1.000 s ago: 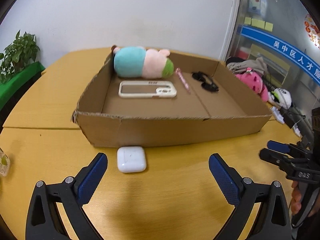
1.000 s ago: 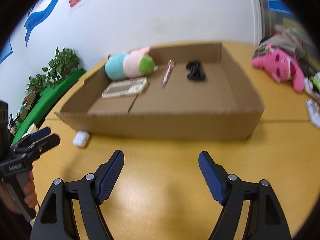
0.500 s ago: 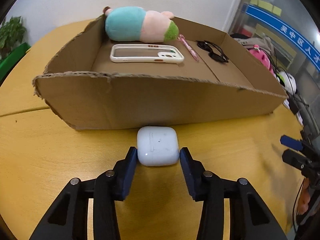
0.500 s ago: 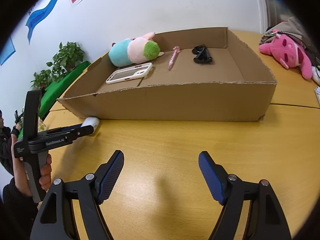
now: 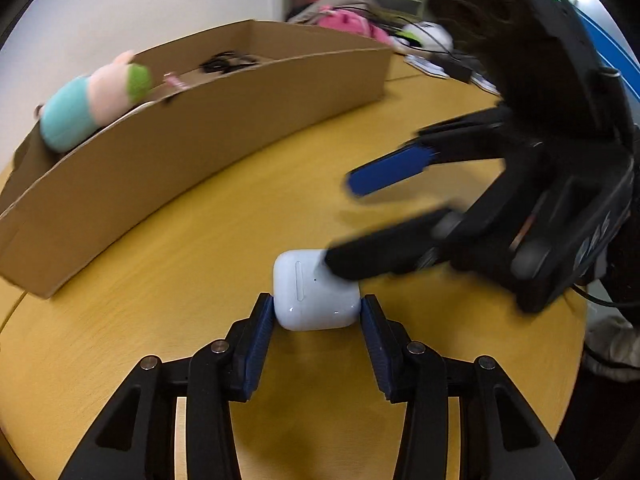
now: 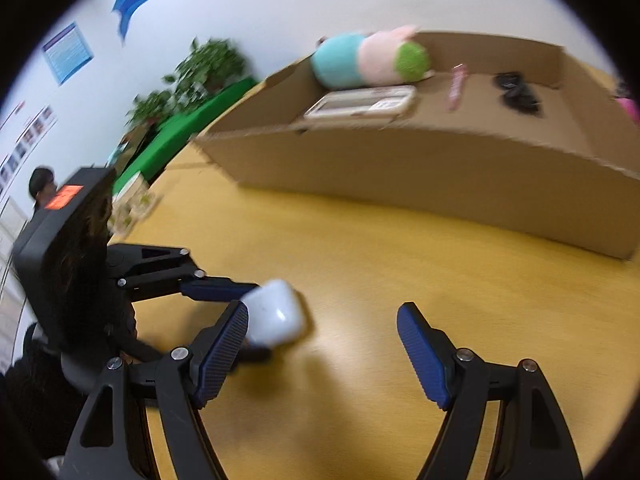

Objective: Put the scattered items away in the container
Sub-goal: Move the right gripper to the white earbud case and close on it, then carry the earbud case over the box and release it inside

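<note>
The white earbud case (image 5: 316,290) is sitting low over the yellow worktop (image 5: 168,272), well short of the near wall of the cardboard box (image 5: 192,152). The left tongs (image 5: 318,312) are gripping it, a blue pad pressing on each side. The right tongs (image 6: 322,338) are standing open with nothing between the pads; in the left wrist view one finger is crossing just over the case's far right corner, and whether it is touching cannot be told.

Judgement: the step in hand is the pick-up of the case. The next move is calling for a lift clear of the box's near wall, a carry over it, and a release on bare cardboard.

Inside the box a plush toy (image 6: 368,58), a phone case (image 6: 362,106), a pink pen (image 6: 457,82) and dark sunglasses (image 6: 516,90) are already lying. The near wall and the right tongs' finger are standing in the way.
</note>
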The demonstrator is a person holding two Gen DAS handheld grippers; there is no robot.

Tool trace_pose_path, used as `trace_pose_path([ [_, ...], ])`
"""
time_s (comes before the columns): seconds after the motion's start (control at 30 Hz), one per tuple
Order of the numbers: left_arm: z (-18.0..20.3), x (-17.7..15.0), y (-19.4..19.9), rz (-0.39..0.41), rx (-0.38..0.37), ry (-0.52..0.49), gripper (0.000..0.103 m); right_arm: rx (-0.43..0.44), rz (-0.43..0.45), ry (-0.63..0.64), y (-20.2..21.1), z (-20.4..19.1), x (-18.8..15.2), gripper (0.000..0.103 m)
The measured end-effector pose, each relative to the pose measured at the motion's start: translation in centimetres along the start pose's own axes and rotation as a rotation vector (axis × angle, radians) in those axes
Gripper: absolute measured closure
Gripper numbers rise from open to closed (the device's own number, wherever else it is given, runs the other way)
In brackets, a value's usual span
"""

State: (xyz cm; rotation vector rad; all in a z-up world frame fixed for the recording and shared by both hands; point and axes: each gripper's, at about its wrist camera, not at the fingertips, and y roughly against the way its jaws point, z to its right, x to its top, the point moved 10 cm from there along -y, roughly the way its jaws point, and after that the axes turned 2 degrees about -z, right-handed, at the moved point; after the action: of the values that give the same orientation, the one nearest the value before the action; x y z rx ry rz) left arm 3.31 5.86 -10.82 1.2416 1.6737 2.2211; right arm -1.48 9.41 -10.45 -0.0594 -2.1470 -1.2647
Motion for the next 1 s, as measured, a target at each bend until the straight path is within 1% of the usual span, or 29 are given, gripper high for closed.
trace_pose_path([
  [0.07,0.6,0.1,0.0,-0.001,-0.003,-0.026,0.055,0.012,-0.041,0.036,-0.9,-1.0,-0.8,0.027],
  [0.13,0.7,0.2,0.0,-0.001,0.004,-0.036,0.055,0.002,-0.065,0.09,-1.4,-2.0,-1.3,0.032],
  [0.2,1.3,0.4,-0.2,0.002,0.001,-0.045,0.055,-0.009,-0.094,0.139,-1.5,-2.9,-1.6,0.041],
  [0.23,1.4,0.5,-0.1,0.004,0.011,-0.059,0.055,-0.007,-0.102,0.153,-1.6,-3.2,-1.7,0.056],
  [0.27,1.5,0.4,-0.1,0.005,0.017,-0.065,0.055,-0.019,-0.106,0.164,-1.6,-3.2,-1.7,0.06],
  [0.4,2.1,0.5,0.4,0.012,0.02,-0.057,0.056,-0.017,-0.104,0.154,-1.1,-3.1,-1.8,0.06],
  [0.57,2.2,2.1,2.3,0.054,0.046,-0.072,0.056,-0.038,-0.06,0.17,0.8,-3.5,-1.0,0.06],
  [0.8,2.5,6.5,5.4,0.12,0.099,-0.152,0.056,-0.077,0.039,0.203,4.3,-3.1,2.8,0.06],
  [0.87,2.0,8.1,6.0,0.142,0.116,-0.184,0.056,-0.092,0.066,0.216,5.3,-2.8,4.4,0.061],
  [0.93,1.8,10.6,6.5,0.162,0.137,-0.217,0.056,-0.111,0.093,0.231,6.5,-2.4,5.8,0.061],
  [1.0,1.5,12.2,6.8,0.175,0.149,-0.241,0.056,-0.128,0.12,0.24,7.6,-1.4,8.1,0.061],
])
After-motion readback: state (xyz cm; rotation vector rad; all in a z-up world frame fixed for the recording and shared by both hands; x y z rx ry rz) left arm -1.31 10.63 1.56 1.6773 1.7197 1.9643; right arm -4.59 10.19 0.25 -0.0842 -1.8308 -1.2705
